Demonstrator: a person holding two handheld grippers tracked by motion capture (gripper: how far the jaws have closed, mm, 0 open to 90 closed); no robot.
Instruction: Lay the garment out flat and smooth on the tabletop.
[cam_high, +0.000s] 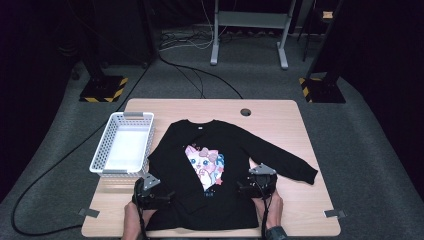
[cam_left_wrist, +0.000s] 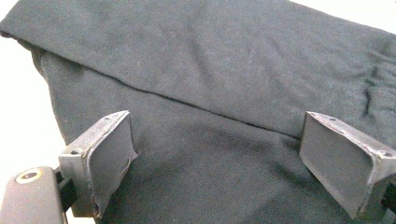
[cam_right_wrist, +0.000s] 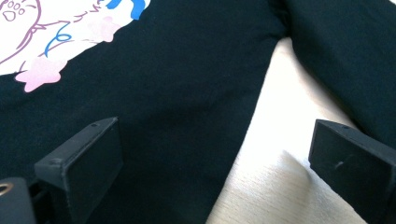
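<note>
A black sweatshirt (cam_high: 210, 170) lies flat mid-table (cam_high: 280, 120), one sleeve folded in, a white basket (cam_high: 125, 142) at its nine o'clock. The right gripper (cam_high: 245, 189) hovers at its four o'clock edge — jaws spread wide, nothing pinched. The left gripper (cam_high: 167, 196) at seven o'clock gapes likewise — fabric beneath, ungripped.

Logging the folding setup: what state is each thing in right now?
Black sweatshirt: flat on the table, print up, one sleeve folded across the body, the other stretched out.
White basket: upright, empty.
Left gripper: open over the fabric.
Right gripper: open over the sweatshirt's edge.
</note>
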